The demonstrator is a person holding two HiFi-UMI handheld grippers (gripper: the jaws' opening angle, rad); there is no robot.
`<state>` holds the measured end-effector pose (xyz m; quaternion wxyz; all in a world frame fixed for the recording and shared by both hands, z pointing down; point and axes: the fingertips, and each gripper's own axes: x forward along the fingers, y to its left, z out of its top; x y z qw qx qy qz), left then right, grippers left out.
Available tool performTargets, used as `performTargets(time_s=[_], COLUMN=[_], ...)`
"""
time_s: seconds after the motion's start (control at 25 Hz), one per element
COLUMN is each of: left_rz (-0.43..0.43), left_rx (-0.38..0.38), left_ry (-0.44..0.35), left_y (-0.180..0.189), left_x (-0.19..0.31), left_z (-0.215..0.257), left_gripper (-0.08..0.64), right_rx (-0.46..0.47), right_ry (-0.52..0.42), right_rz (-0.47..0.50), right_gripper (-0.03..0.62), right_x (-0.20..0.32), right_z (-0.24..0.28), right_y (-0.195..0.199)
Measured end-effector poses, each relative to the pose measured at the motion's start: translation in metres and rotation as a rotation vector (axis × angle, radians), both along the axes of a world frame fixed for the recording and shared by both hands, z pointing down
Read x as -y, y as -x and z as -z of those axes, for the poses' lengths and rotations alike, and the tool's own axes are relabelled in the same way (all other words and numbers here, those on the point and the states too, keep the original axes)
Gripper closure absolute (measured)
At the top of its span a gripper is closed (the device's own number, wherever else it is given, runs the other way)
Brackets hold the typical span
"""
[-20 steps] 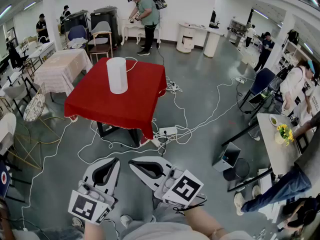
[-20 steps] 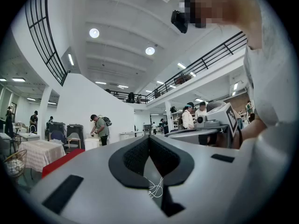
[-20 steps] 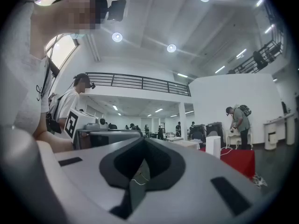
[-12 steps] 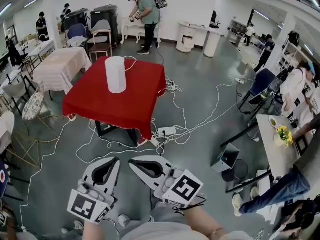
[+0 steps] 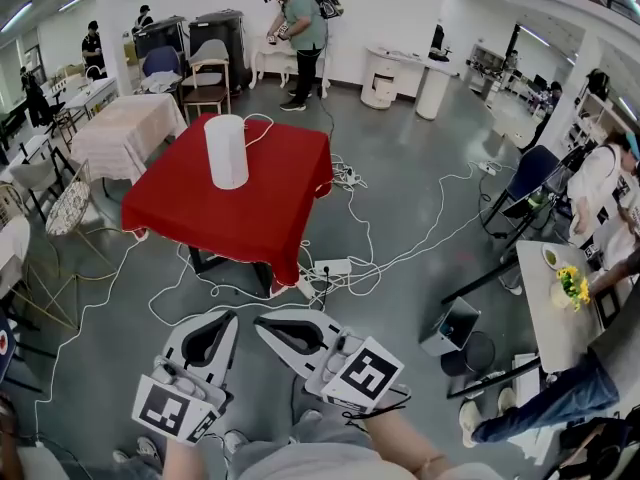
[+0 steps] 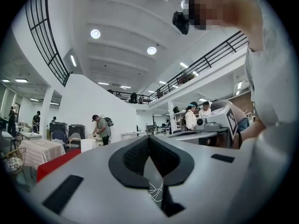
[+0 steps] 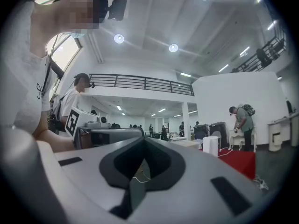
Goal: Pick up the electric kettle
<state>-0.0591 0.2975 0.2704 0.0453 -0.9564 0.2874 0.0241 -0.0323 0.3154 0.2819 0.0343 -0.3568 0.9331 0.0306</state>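
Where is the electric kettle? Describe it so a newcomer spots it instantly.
Find the red-clothed table in the middle of the hall. The electric kettle stands upright near its far left edge: a plain white cylinder, the only thing on the cloth besides a white cord.

Bright, even light across all three views.
Round ceiling lamps [image 6: 95, 33] and strip lights [image 6: 73, 60] glare overhead; shadows on the floor [image 5: 400, 148] stay soft. Fisheye lenses bend the edges and darken both gripper views' corners; near foregrounds blur.
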Motion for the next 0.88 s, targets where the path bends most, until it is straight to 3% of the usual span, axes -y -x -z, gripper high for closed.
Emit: performTargets(time_s=[0.28, 0.52, 0.88], left_rz=[0.023, 0.030, -0.028], left_rx=[0.022, 0.038, 0.023], left_ry=[-0.014, 0.002, 0.012], left_y=[-0.032, -0.035, -0.039], left_x=[-0.010, -0.001, 0.039], left_z=[-0.006, -0.009, -0.009], left_gripper=[0.549, 0.549, 0.551], right_rx=[0.021, 0.038, 0.035], right_ry=[0.029, 0.038, 0.044], right_rz=[0.034, 0.046, -0.014], right_gripper=[0.584, 0.584, 0.584], right_x=[-0.005, 0.002, 0.037], right_z=[-0.009, -0.012, -0.009], right_y=[-0.033, -0.037, -0.041])
